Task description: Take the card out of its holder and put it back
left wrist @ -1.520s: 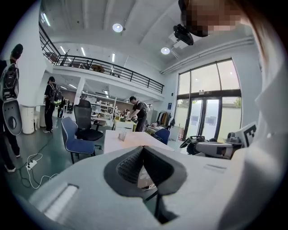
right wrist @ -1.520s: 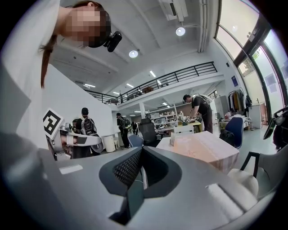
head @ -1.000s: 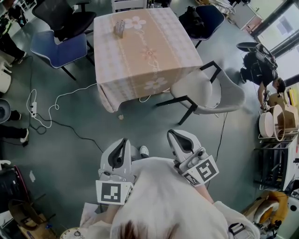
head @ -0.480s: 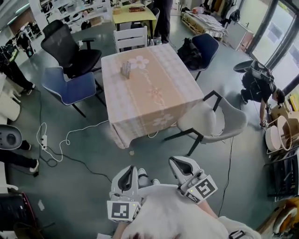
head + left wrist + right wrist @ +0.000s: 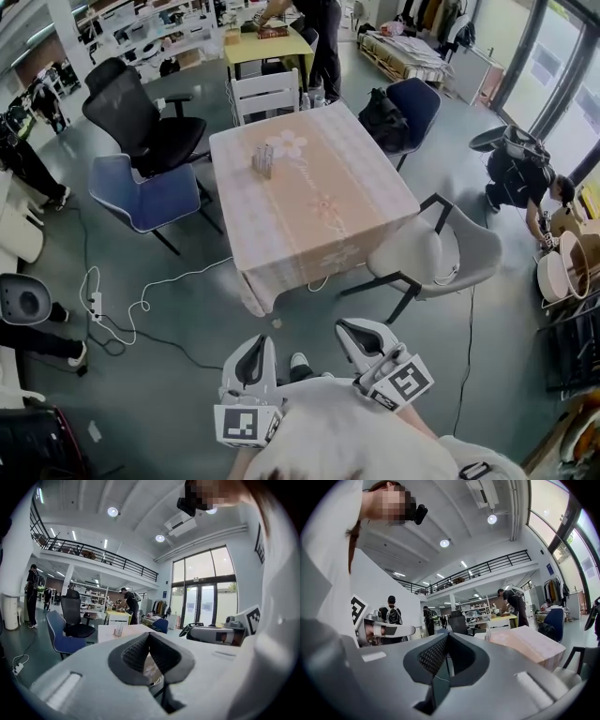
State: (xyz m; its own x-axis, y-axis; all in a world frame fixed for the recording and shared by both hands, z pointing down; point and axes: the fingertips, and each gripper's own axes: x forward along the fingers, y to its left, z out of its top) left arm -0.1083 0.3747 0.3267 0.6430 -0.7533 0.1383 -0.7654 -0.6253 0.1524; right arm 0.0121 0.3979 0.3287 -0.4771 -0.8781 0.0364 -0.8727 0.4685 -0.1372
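While both tools hang at the bottom of the head view, the table (image 5: 319, 202) with its checked cloth stands well ahead of them. The left tool (image 5: 255, 349) and the right tool (image 5: 354, 336) each have their jaws together with nothing between them. On the table's far left part the card holder (image 5: 262, 161) stands upright, well apart from both tools; its card is too small to make out. Since a second ago the table and holder have slid lower in the head view, and a yellow desk (image 5: 267, 42) beyond the table has come into sight.

Grey left tool (image 5: 257, 349), right tool (image 5: 354, 333); white top (image 5: 347, 436)
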